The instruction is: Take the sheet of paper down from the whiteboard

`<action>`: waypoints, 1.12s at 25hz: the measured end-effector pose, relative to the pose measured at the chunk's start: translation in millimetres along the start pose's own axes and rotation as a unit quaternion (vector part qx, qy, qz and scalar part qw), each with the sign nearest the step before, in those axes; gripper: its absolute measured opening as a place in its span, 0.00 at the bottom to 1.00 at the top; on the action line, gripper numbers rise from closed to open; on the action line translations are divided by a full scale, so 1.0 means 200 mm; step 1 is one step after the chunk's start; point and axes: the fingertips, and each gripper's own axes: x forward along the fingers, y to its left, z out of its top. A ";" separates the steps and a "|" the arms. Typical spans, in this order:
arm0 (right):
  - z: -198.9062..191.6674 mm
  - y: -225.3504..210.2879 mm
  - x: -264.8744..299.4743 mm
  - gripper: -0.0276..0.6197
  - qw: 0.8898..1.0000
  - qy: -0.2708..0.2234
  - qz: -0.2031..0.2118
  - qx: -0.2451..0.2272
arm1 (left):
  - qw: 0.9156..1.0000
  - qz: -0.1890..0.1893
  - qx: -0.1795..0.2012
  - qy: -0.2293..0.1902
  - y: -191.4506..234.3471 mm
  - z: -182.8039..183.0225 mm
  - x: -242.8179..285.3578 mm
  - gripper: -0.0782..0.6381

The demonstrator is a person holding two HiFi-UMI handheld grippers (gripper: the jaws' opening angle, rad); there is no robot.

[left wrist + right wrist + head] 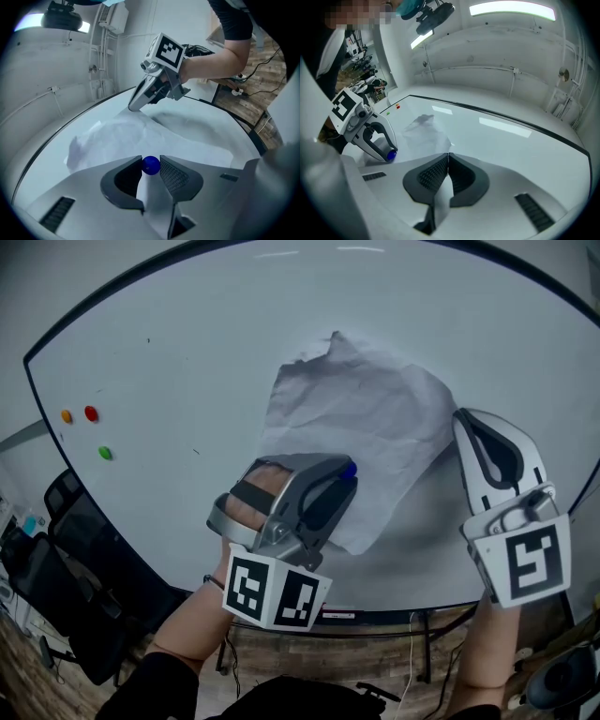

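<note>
My left tongs [151, 162] pinch the blue magnet [150, 166] on the lower edge of the crumpled sheet of paper [361, 423], mid-frame on the whiteboard [169, 352], while my right tongs [448, 157] are pressed together on its right edge.

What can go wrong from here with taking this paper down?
1. The blue magnet is round and sits at the tips of the left hand-held gripper: it may slip out.
2. The right hand-held gripper pinches only the edge of the sheet of paper; pulling early may tear it.
</note>
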 end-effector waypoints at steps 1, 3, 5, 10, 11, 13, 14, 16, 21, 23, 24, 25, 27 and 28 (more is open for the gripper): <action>0.00 0.00 -0.01 0.07 1.000 0.001 0.000 0.000 | 1.000 0.002 0.002 -0.008 0.00 0.03 -0.02 0.29; -0.01 -0.01 -0.03 0.07 1.000 0.002 0.001 -0.001 | 1.000 0.008 0.006 -0.023 0.01 0.11 -0.05 0.29; -0.02 0.00 -0.04 0.07 1.000 0.007 0.002 -0.006 | 0.999 0.013 0.006 -0.035 0.03 0.16 -0.09 0.29; -0.07 0.02 -0.03 0.07 1.000 0.019 0.000 -0.020 | 0.998 0.030 -0.003 -0.050 0.11 0.20 -0.17 0.29; -0.08 0.03 -0.02 0.07 1.000 0.022 0.001 -0.018 | 0.998 0.033 -0.003 -0.049 0.12 0.19 -0.18 0.29; -0.10 0.05 0.01 0.07 1.000 0.027 0.004 -0.015 | 0.998 0.037 -0.003 -0.045 0.15 0.15 -0.18 0.29; -0.11 0.06 0.01 0.07 0.999 0.030 0.005 -0.014 | 0.998 0.038 -0.003 -0.041 0.16 0.12 -0.17 0.29; -0.14 0.07 0.00 0.07 0.999 0.032 0.007 -0.010 | 0.999 0.040 -0.003 -0.034 0.16 0.10 -0.16 0.29; -0.18 0.10 -0.07 0.07 0.999 0.038 0.014 0.011 | 0.999 0.041 -0.009 -0.013 0.17 0.03 -0.13 0.29; -0.20 0.12 -0.06 0.07 0.999 0.043 0.021 0.015 | 0.999 0.039 -0.016 -0.006 0.17 -0.02 -0.11 0.29; -0.21 0.14 -0.06 0.07 0.999 0.045 0.023 0.017 | 0.999 0.038 -0.018 -0.002 0.18 -0.03 -0.11 0.29; -0.22 0.15 -0.06 0.07 0.998 0.046 0.025 0.020 | 0.999 0.038 -0.019 0.000 0.18 -0.05 -0.10 0.29; -0.24 0.17 -0.07 0.07 0.998 0.049 0.028 0.026 | 0.999 0.038 -0.020 0.005 0.18 -0.06 -0.09 0.29; -0.25 0.17 -0.09 0.07 0.998 0.051 0.027 0.028 | 0.999 0.038 -0.021 0.006 0.17 -0.07 -0.08 0.29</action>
